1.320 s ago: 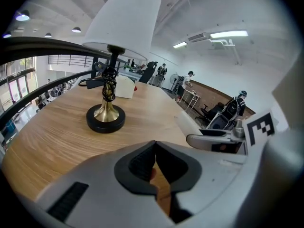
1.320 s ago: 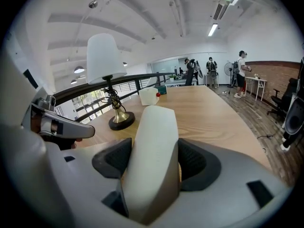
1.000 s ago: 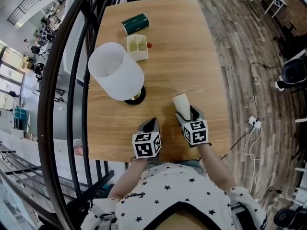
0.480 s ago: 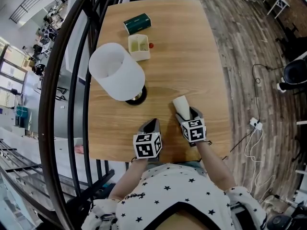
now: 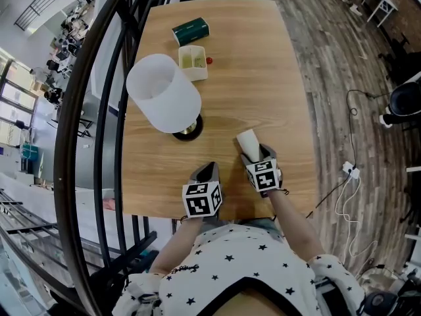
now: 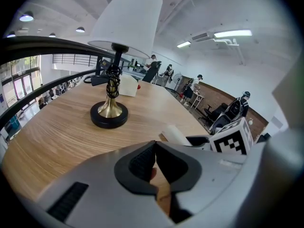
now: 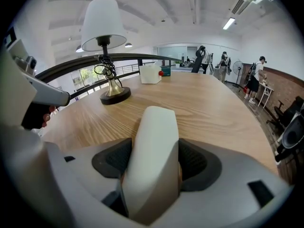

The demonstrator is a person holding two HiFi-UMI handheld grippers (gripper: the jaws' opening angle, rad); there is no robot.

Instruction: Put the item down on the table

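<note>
Holding the white item (image 5: 248, 141) at the table's (image 5: 263, 71) 5 o'clock.
Our right gripper (image 5: 255, 155) clamps it between both pads, its free end jutting toward 11 o'clock; our left gripper (image 5: 208, 173) rests with jaws together.

No words, numbers or brand names can be read. The only printed marks are black-and-white square code patterns on the marker cube (image 5: 201, 199) behind the jaws of the left gripper (image 5: 208, 170) and on the matching cube (image 5: 264, 176) behind the jaws of the right gripper (image 5: 258, 155). Far ahead of both jaws on the counter (image 5: 263, 78), a green box (image 5: 191, 30) carries print too small to read.
</note>
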